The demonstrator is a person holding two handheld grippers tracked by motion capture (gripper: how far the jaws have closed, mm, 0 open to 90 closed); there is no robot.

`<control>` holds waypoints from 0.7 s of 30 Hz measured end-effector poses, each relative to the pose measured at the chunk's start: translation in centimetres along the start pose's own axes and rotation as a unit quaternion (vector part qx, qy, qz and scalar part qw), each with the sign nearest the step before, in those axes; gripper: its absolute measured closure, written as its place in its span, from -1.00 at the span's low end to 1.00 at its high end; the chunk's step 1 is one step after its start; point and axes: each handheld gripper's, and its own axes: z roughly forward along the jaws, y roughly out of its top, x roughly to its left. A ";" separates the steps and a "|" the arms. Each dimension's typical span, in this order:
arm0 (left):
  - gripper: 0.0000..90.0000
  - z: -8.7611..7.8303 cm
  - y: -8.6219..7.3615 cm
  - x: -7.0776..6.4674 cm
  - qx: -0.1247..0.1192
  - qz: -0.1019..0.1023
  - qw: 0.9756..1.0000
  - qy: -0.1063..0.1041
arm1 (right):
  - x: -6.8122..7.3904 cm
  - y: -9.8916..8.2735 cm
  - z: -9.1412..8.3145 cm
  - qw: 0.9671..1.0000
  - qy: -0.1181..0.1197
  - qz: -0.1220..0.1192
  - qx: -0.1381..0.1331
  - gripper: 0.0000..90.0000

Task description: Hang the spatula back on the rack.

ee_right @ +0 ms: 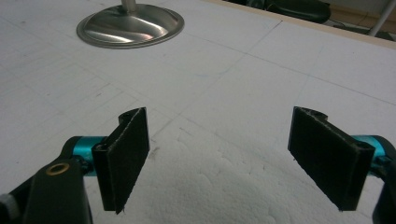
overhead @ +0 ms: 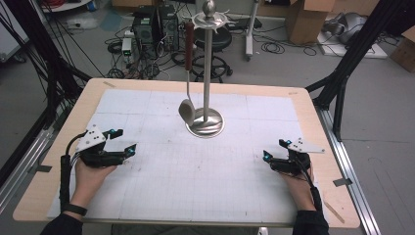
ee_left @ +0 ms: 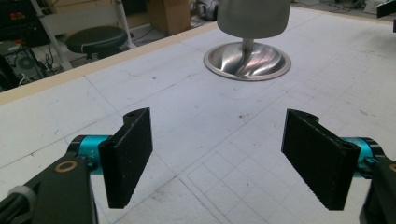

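Note:
A metal stand (overhead: 207, 63) with a round base (overhead: 205, 125) rises at the far middle of the table. A ladle (overhead: 188, 73) with a brown handle hangs from its top, its bowl low beside the pole. My left gripper (overhead: 125, 139) rests low at the table's left, open, with nothing between its fingers. In the left gripper view (ee_left: 219, 158) the jaws stand wide and face the base (ee_left: 247, 60) and the ladle's bowl (ee_left: 252, 16). My right gripper (overhead: 274, 149) sits at the right, open and empty. In the right gripper view (ee_right: 224, 158) the base (ee_right: 130, 25) lies far left.
A white gridded mat (overhead: 195, 166) covers most of the wooden table (overhead: 313, 112). Beyond the far edge stand a black stool (overhead: 215, 39), computer cases (overhead: 154, 27) with cables, and cardboard boxes (overhead: 306, 17). Black frame legs (overhead: 342, 73) flank the table.

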 end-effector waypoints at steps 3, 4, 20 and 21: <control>-0.44 0.0 -0.9 0.1 -0.001 -0.009 1.000 0.007 | 0.0 0.0 0.0 1.000 0.000 -0.001 -0.001 -0.56; -0.44 -0.1 -1.1 0.2 0.001 -0.011 1.000 0.011 | 0.0 0.0 0.0 1.000 0.000 -0.001 0.000 -0.56; -0.59 0.9 -3.1 1.2 0.038 -0.047 0.998 0.027 | 0.0 0.0 0.0 1.000 0.001 0.001 0.000 -0.56; -0.61 0.9 -3.1 1.2 0.039 -0.045 0.998 0.026 | 0.0 0.0 0.0 1.000 0.001 -0.001 -0.001 -0.56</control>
